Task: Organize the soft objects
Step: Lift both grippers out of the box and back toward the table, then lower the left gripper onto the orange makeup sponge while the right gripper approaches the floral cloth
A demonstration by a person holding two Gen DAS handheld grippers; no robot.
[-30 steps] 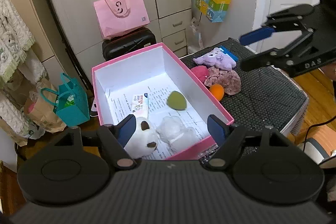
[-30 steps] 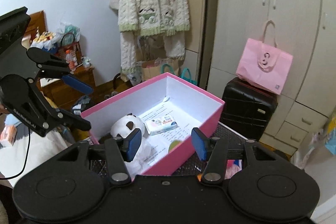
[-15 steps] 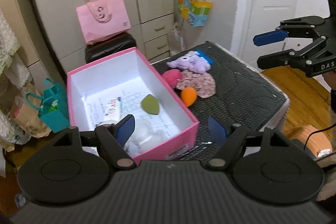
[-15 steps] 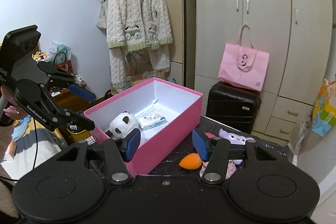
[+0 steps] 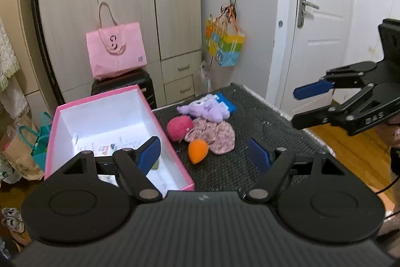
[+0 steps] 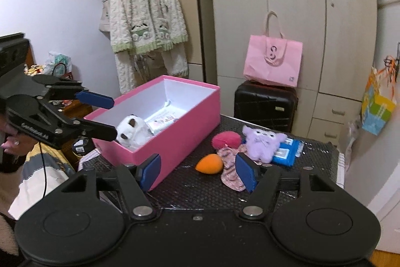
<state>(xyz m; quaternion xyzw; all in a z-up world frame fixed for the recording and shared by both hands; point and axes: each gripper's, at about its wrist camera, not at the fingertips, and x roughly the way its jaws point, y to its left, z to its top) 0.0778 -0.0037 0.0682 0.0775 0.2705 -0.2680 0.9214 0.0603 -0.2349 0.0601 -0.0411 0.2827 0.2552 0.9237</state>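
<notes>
A pink box (image 5: 160,121) stands open on the black mat (image 5: 262,121) with a panda plush (image 6: 132,129) and papers inside. Beside it lie an orange sponge (image 5: 197,150), a pink ball (image 5: 178,127), a patterned pink cloth (image 5: 217,134), a purple plush (image 5: 207,108) and a blue pack (image 5: 226,103). My left gripper (image 5: 205,157) is open and empty, above the box's near right corner and the sponge. My right gripper (image 6: 197,172) hovers over the mat before the sponge (image 6: 209,164); its jaws are opening with nothing between them.
A black suitcase (image 6: 265,101) with a pink tote bag (image 6: 273,61) stands behind the table against the wardrobe. A colourful bag (image 5: 225,46) hangs on the wall by the white door (image 5: 322,29). A cream cardigan (image 6: 147,14) hangs at the left. Wooden floor lies to the right.
Both views have swung away from the box interior toward the pile of soft things on the mat. The right gripper's jaws have spread wider. The left jaws stay as they were.
</notes>
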